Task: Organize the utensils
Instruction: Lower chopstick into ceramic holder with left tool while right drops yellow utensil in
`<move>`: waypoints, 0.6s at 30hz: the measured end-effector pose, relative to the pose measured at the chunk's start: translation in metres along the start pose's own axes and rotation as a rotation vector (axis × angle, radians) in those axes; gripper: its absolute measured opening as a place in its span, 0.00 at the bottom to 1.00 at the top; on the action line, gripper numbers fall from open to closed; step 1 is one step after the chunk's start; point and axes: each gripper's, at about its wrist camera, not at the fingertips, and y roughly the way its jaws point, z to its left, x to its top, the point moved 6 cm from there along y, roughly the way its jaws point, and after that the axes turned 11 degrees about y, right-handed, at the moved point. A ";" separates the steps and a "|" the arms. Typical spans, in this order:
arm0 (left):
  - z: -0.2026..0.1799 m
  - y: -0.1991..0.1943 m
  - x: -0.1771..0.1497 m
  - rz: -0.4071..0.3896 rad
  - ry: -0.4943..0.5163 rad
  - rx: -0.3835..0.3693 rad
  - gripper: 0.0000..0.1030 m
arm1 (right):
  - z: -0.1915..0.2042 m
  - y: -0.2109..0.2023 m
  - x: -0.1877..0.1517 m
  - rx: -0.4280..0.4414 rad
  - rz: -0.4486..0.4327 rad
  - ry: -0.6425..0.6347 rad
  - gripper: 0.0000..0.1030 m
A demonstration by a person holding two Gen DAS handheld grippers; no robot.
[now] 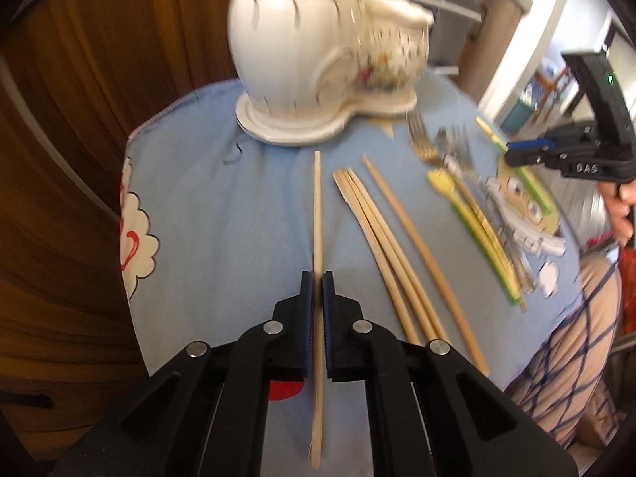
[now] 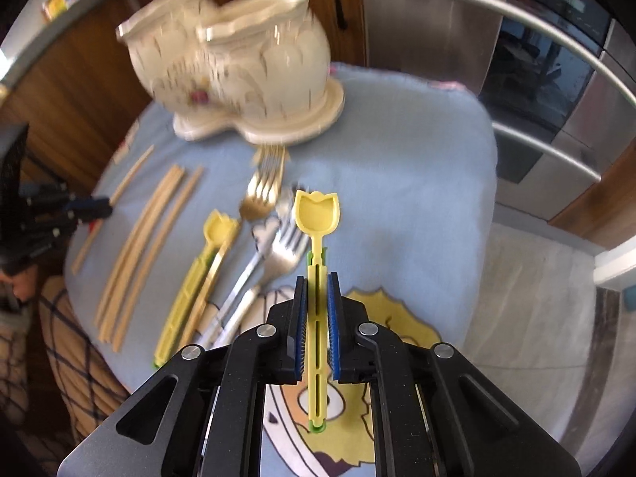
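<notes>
the left gripper (image 1: 317,278) was clamped on one wooden chopstick (image 1: 317,214), the right gripper (image 2: 317,282) on a yellow plastic spoon (image 2: 317,214), both above the blue cloth (image 1: 238,206) (light, stiff, likely slippery; mid-shaft holds suited), the ceramic holder (image 1: 302,59) ahead

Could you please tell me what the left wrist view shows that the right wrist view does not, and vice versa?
Only the left wrist view shows the left gripper clamped on a single chopstick. Only the right wrist view shows the right gripper clamped on a yellow spoon, plus the steel appliance doors. Both show the white ceramic holder, the loose chopsticks, the forks and the blue cloth.
</notes>
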 end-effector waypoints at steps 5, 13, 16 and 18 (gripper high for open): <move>0.003 -0.025 0.008 -0.088 -0.054 0.008 0.04 | 0.002 -0.026 0.013 0.105 -0.142 0.034 0.10; 0.010 -0.044 0.003 -0.112 -0.102 0.072 0.04 | 0.007 -0.043 0.025 0.259 -0.263 0.068 0.10; 0.020 -0.064 0.011 -0.211 -0.123 0.068 0.04 | 0.015 -0.053 0.031 0.288 -0.319 0.080 0.10; 0.023 -0.078 0.024 -0.317 -0.130 0.053 0.04 | 0.019 -0.057 0.040 0.306 -0.371 0.087 0.10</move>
